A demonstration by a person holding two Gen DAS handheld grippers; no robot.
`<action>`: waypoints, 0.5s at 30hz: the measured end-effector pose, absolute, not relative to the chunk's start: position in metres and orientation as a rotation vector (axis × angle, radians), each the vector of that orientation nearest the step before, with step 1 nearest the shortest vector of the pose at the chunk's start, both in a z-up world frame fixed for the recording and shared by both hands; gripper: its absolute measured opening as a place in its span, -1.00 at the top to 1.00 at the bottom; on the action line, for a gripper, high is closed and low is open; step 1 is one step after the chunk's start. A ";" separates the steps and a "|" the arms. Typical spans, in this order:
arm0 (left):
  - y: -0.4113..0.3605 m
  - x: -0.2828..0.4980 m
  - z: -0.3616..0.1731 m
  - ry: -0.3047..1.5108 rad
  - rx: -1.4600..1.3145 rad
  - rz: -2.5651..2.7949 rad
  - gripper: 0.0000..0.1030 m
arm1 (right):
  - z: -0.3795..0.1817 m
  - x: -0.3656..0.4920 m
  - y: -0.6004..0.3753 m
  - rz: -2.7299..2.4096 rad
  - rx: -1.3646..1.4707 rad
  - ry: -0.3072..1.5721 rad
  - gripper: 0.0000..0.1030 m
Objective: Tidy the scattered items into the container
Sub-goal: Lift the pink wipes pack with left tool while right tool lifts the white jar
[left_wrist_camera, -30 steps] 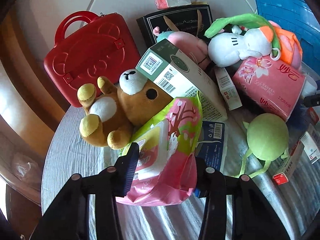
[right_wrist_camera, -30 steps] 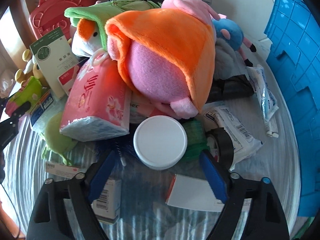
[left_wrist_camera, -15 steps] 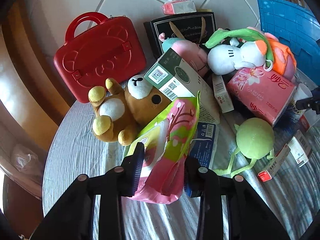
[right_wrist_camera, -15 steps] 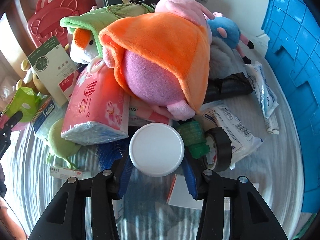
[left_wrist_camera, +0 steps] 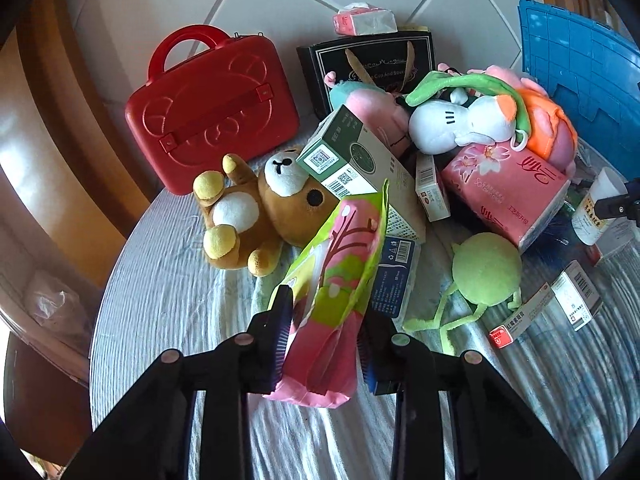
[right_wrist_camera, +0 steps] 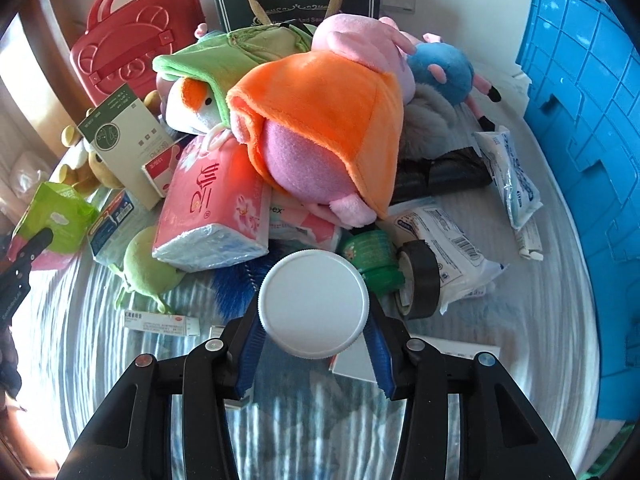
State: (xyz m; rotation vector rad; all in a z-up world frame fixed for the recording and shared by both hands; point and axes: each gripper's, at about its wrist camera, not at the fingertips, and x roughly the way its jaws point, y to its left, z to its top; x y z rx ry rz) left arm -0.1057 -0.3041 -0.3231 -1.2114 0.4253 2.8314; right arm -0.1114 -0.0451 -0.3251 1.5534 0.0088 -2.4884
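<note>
My left gripper [left_wrist_camera: 322, 334] is shut on a pink and green wipes pack [left_wrist_camera: 334, 288] and holds it tilted above the round table. The pack also shows at the left of the right wrist view [right_wrist_camera: 54, 216]. My right gripper [right_wrist_camera: 314, 344] is shut on a white-capped bottle [right_wrist_camera: 314, 302], lifted off the table; it also shows in the left wrist view [left_wrist_camera: 598, 210]. The blue container [right_wrist_camera: 580, 128] stands at the right table edge. A heap of plush toys, tissue packs and boxes lies in the middle.
A red case [left_wrist_camera: 212, 108] and a black gift bag [left_wrist_camera: 368, 68] stand at the back. A brown bear [left_wrist_camera: 256, 212], green box [left_wrist_camera: 360, 172], pink tissue pack [right_wrist_camera: 212, 204], green plush [left_wrist_camera: 486, 268], orange-pink plush [right_wrist_camera: 320, 132], black tape roll [right_wrist_camera: 420, 280] and small medicine boxes [left_wrist_camera: 576, 296] crowd the cloth.
Both grippers closed on their items and lifted them. The wipes pack rose and tilted upright; the white-capped bottle came up off the table toward the right camera.
</note>
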 end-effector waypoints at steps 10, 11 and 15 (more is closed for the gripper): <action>-0.308 -0.088 -0.299 0.373 -1.242 2.860 0.53 | -0.301 -0.094 -0.047 -2.455 1.522 -0.001 0.12; -0.308 -0.086 -0.296 0.359 -1.246 2.864 0.53 | -0.298 -0.092 -0.048 -2.452 1.516 0.002 0.12; -0.311 -0.078 -0.288 0.298 -1.269 2.878 0.53 | -0.286 -0.084 -0.049 -2.439 1.497 0.005 0.12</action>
